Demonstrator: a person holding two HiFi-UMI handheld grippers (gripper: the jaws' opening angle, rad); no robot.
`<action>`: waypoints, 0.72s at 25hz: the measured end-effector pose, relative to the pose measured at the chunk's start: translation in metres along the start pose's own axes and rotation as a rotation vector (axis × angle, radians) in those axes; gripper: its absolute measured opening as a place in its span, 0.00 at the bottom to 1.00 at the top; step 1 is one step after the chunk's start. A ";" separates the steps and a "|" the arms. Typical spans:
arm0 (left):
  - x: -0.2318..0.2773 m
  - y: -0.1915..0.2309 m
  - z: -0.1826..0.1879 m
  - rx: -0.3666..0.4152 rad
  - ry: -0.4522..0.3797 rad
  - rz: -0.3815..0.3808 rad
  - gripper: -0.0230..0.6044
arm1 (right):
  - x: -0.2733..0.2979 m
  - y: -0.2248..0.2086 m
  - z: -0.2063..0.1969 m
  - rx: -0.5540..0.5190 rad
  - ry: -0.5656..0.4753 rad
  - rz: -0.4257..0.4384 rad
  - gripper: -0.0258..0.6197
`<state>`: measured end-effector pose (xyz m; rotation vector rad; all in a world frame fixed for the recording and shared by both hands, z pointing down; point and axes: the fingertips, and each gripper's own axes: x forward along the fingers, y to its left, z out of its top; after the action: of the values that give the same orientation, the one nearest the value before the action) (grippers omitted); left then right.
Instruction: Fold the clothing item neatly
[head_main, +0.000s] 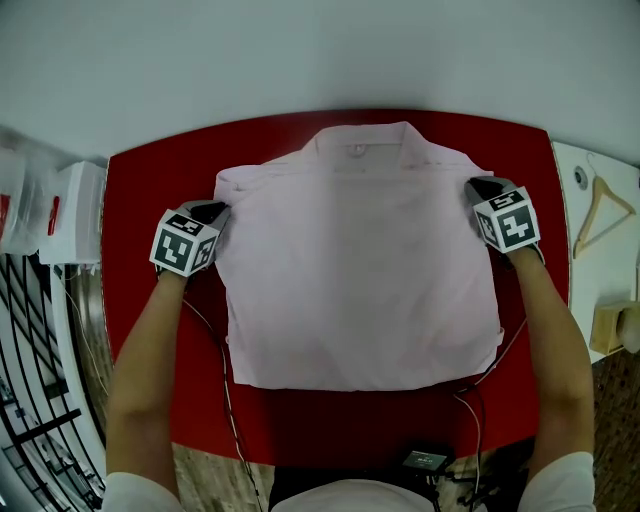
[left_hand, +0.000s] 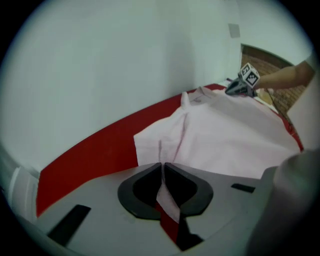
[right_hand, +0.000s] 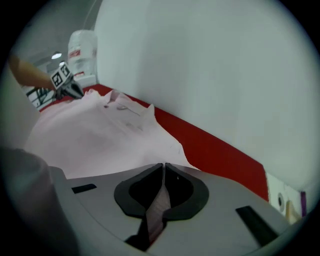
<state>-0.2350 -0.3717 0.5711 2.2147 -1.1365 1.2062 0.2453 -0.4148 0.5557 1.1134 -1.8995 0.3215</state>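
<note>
A pale pink shirt (head_main: 360, 280) lies flat on the red table (head_main: 140, 190), collar toward the far edge, sides folded in. My left gripper (head_main: 218, 210) is at its left shoulder edge. In the left gripper view the jaws (left_hand: 162, 165) are shut with a strip of the shirt (left_hand: 225, 135) pinched between them. My right gripper (head_main: 478, 187) is at the right shoulder edge. In the right gripper view its jaws (right_hand: 163, 166) are shut on a fold of the shirt (right_hand: 95, 140). Each gripper view shows the other gripper across the shirt, the right (left_hand: 239, 89) and the left (right_hand: 75, 90).
White containers (head_main: 70, 215) stand off the table's left side. A wooden hanger (head_main: 600, 210) lies on a white surface at the right. Cables (head_main: 225, 400) and a small black device (head_main: 425, 460) are at the near edge. A pale wall rises behind the table.
</note>
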 end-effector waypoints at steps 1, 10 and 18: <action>0.003 0.004 0.000 -0.032 -0.005 -0.006 0.08 | 0.002 -0.003 0.000 0.049 -0.003 0.007 0.08; 0.000 0.014 0.006 -0.131 -0.020 0.014 0.08 | -0.007 -0.008 0.011 0.055 -0.052 -0.062 0.09; -0.075 -0.031 -0.005 -0.227 -0.224 -0.055 0.08 | -0.089 0.014 -0.004 0.041 -0.177 -0.025 0.09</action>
<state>-0.2360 -0.3140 0.5132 2.2279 -1.2209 0.7786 0.2550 -0.3536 0.4906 1.2272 -2.0396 0.2560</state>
